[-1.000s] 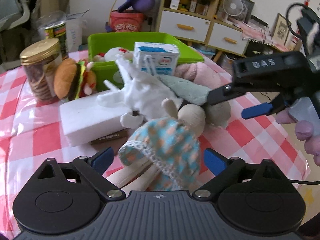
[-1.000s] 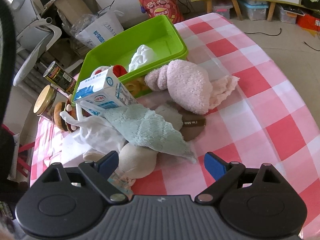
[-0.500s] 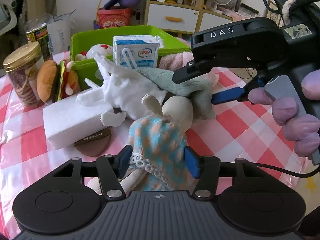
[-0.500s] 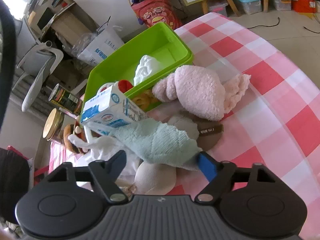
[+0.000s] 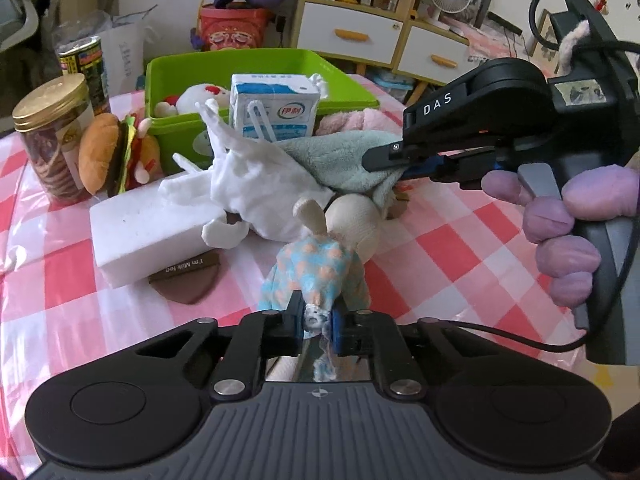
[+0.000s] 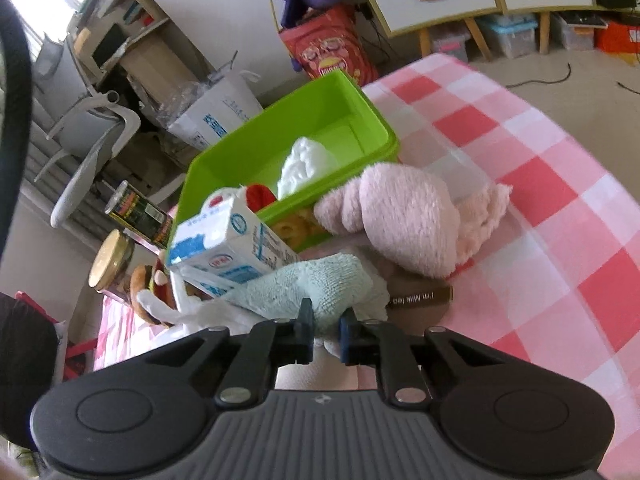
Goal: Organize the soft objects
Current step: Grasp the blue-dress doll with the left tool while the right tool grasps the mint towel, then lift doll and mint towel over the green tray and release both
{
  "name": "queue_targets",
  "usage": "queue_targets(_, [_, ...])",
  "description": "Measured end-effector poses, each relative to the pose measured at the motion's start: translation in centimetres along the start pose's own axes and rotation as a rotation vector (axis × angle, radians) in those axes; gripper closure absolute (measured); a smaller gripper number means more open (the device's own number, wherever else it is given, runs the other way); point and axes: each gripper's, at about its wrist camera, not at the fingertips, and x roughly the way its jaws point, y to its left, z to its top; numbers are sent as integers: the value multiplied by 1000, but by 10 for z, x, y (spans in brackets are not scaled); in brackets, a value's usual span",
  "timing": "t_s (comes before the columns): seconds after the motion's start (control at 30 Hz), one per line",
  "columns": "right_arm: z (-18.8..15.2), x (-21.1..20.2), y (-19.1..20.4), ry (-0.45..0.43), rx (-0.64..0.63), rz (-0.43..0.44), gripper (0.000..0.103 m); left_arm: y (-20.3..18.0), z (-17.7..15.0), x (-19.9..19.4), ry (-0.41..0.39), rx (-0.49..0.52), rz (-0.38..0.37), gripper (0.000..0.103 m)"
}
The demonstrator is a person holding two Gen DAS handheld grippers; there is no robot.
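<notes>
The green bin [image 6: 256,160] stands toward the far edge of the table [image 6: 540,184]. In it lie a white crumpled cloth [image 6: 304,162] and a white-and-red plush [image 5: 200,94]. A milk carton [image 5: 274,108] stands against its near wall.

The left gripper [image 5: 316,320] reaches in low from the near edge, its jaws pinched narrow on the hem of the doll's blue-and-orange dress [image 5: 316,268]; the rabbit doll [image 5: 352,220] lies on the cloth, head away from the camera. The right gripper [image 6: 325,330] comes from the right edge, held in a gloved hand [image 5: 560,232], with jaws closed on a corner of the mint towel [image 6: 316,284].

The towel drapes over a white garment [image 5: 256,188] and the doll's head, so the pile overlaps. A pink fluffy towel [image 6: 408,216] rests beside the bin. A white block [image 5: 148,236], a brown tag [image 5: 188,280], a burger plush [image 5: 116,152], a cookie jar [image 5: 52,136] and a tin can [image 5: 86,70] sit toward the left edge.
</notes>
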Motion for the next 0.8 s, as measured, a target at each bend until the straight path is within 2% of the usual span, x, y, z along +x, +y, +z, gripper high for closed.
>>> queue_targets(0.23, [5, -24, 4, -52, -10, 29, 103, 1, 4, -9, -16, -28, -8, 100])
queue_targets(0.8, [14, -76, 10, -179, -2, 115, 103, 20, 22, -49, -143, -130, -20, 101])
